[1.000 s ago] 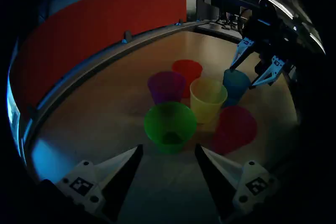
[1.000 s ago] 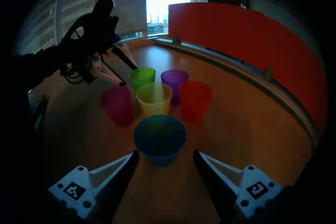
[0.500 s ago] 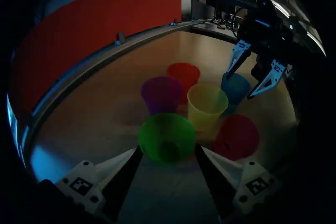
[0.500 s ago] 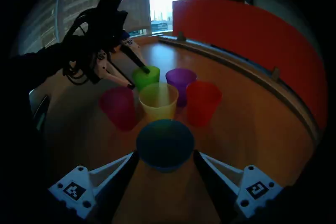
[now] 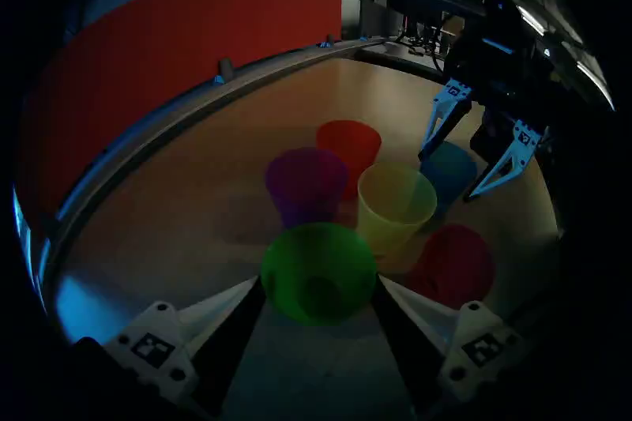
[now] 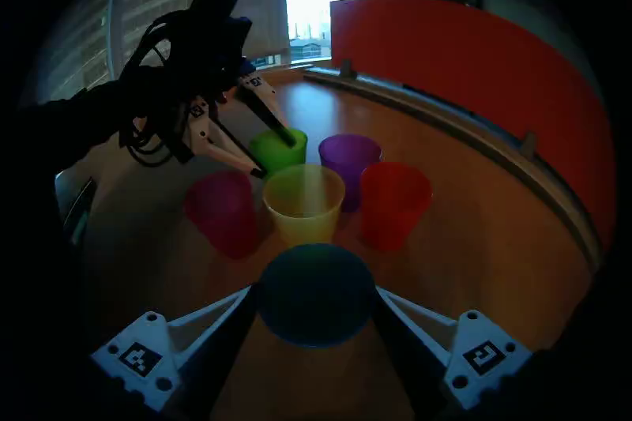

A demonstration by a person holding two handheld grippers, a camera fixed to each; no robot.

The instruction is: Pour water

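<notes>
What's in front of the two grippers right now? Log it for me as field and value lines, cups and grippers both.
surface: wooden table
cups: six, upright, clustered
left gripper: open, fingers either side of green cup
right gripper: open, fingers either side of blue cup
centre: yellow cup
others: purple cup, red cup, pink cup
pouring: not yet begun

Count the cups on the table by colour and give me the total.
green cup: 1
purple cup: 1
red cup: 1
yellow cup: 1
blue cup: 1
pink cup: 1
Total: 6 cups
</notes>
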